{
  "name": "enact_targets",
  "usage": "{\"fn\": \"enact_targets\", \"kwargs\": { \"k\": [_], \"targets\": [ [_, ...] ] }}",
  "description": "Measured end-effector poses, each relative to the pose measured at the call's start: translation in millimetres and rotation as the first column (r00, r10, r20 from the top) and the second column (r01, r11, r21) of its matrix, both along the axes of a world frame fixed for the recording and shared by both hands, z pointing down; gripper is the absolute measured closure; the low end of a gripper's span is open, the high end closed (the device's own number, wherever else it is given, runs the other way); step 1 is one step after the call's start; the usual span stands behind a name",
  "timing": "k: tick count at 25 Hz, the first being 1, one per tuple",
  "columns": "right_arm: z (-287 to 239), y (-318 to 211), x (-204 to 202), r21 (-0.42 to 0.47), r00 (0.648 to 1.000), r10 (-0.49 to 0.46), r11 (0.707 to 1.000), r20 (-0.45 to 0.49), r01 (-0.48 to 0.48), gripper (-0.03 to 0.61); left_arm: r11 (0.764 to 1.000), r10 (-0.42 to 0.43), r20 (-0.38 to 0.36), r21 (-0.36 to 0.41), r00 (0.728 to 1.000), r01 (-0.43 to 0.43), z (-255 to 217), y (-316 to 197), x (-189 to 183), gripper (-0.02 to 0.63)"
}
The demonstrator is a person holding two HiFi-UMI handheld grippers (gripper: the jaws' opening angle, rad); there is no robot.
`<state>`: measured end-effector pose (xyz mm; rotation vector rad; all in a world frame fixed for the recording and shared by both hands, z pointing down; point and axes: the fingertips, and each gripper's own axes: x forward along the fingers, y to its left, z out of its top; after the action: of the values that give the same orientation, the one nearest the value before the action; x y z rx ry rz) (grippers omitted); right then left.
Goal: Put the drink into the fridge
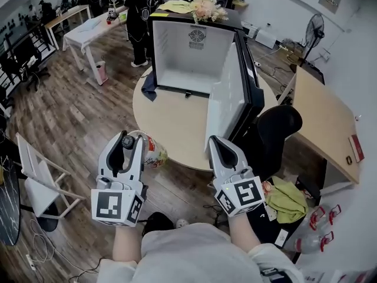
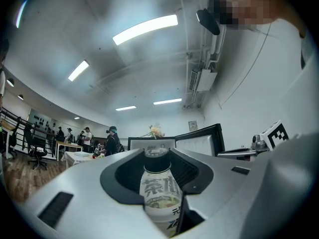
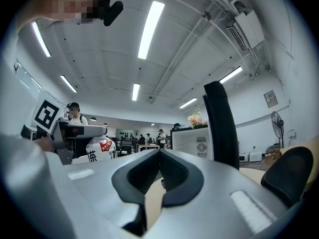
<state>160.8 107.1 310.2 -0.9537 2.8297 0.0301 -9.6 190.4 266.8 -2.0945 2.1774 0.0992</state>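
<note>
The drink (image 1: 154, 150), a plastic tea bottle with a black cap and a white label, lies tilted between the fingers of my left gripper (image 1: 129, 140), which is shut on it just off the round table's near edge. In the left gripper view the bottle (image 2: 159, 193) stands upright between the jaws. The bottle (image 3: 99, 151) also shows at the left of the right gripper view. My right gripper (image 1: 215, 141) hangs beside it, shut and holding nothing, its tips meeting (image 3: 159, 153). The small fridge (image 1: 188, 58) stands on the round table (image 1: 171, 128) with its door (image 1: 232, 93) swung open to the right, its white inside facing me.
A bunch of flowers (image 1: 203, 7) lies on top of the fridge. A black office chair (image 1: 277, 125) stands right of the table, next to a wooden desk (image 1: 327, 122). A white folding chair (image 1: 35, 170) is at the left. People stand by tables (image 1: 88, 28) at the back.
</note>
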Motion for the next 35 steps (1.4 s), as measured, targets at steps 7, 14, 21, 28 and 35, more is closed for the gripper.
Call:
{"fn": "enact_targets", "kwargs": {
  "k": [7, 14, 21, 28, 35],
  "targets": [
    [9, -32, -32, -0.020, 1.000, -0.013, 1.000, -0.008, 0.012, 0.569, 1.000, 0.011, -0.004, -0.009, 1.000, -0.011, 6, -40, -25, 0.456],
    [3, -86, -78, -0.020, 1.000, 0.027, 0.999, 0.005, -0.027, 0.569, 0.998, 0.060, -0.011, -0.008, 0.998, -0.060, 1, -96, -71, 0.456],
    [-9, -131, -129, -0.016, 0.997, 0.075, 0.997, 0.007, -0.075, 0.569, 0.993, 0.115, -0.003, -0.020, 0.993, -0.115, -6, -148, -120, 0.457],
    [-12, -166, -166, -0.021, 0.989, 0.145, 0.989, 0.009, -0.145, 0.569, 0.983, 0.184, -0.002, -0.030, 0.983, -0.184, -8, -193, -160, 0.456],
    [-15, -189, -192, -0.009, 0.976, 0.220, 0.976, 0.008, -0.220, 0.568, 0.964, 0.264, 0.001, -0.030, 0.965, -0.264, -8, -229, -189, 0.457]
  ]
}}
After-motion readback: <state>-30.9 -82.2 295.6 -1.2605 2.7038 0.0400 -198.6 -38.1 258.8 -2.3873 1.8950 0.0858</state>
